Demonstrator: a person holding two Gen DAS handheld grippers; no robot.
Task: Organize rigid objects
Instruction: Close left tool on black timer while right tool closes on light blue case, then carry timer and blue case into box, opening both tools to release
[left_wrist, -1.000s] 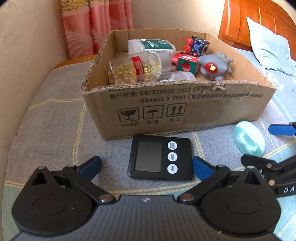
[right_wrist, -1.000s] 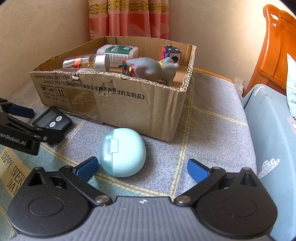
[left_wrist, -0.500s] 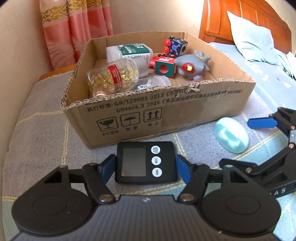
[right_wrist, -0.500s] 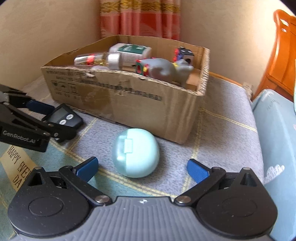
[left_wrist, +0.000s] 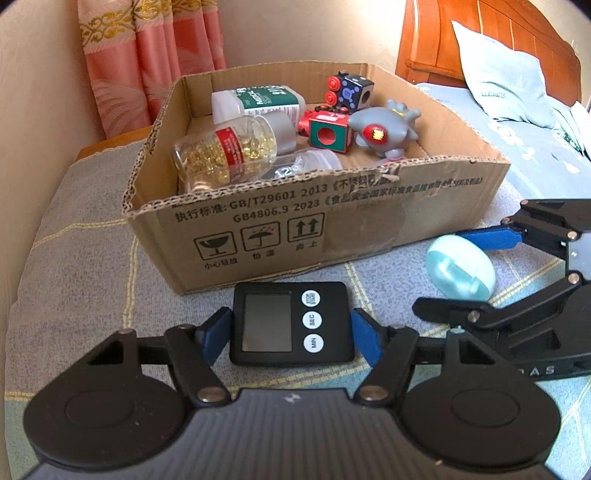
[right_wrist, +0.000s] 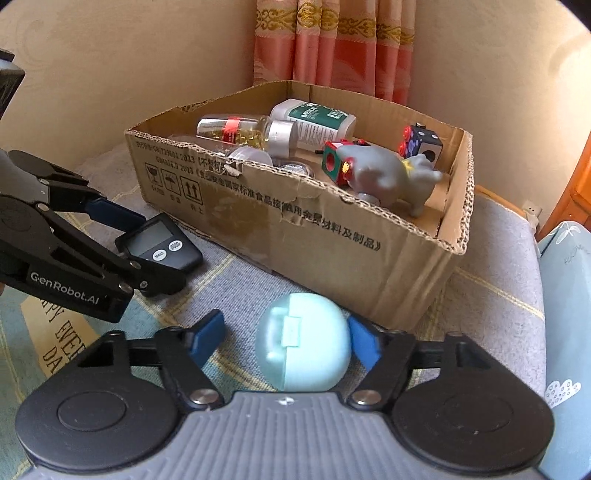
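The left gripper (left_wrist: 291, 332) is clamping the black timer (left_wrist: 290, 323) while the right gripper (right_wrist: 286, 341), jaws apart, is straddling the blue case (right_wrist: 303, 341), needing centring before squeezing.

curtain (left_wrist: 155, 62): pink, gold-patterned band, hangs behind | wall (right_wrist: 110, 74): beige | headboard (left_wrist: 480, 40): wooden, orange-brown | pillow (left_wrist: 509, 88): grey-blue, leans on headboard | blanket (left_wrist: 81, 258): grey, pale yellow grid lines | sheet (right_wrist: 565, 295): light blue, printed

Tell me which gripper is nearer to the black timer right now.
Left. The left gripper has its fingers at both sides of the black timer; the right gripper straddles the blue egg-shaped case beside it.
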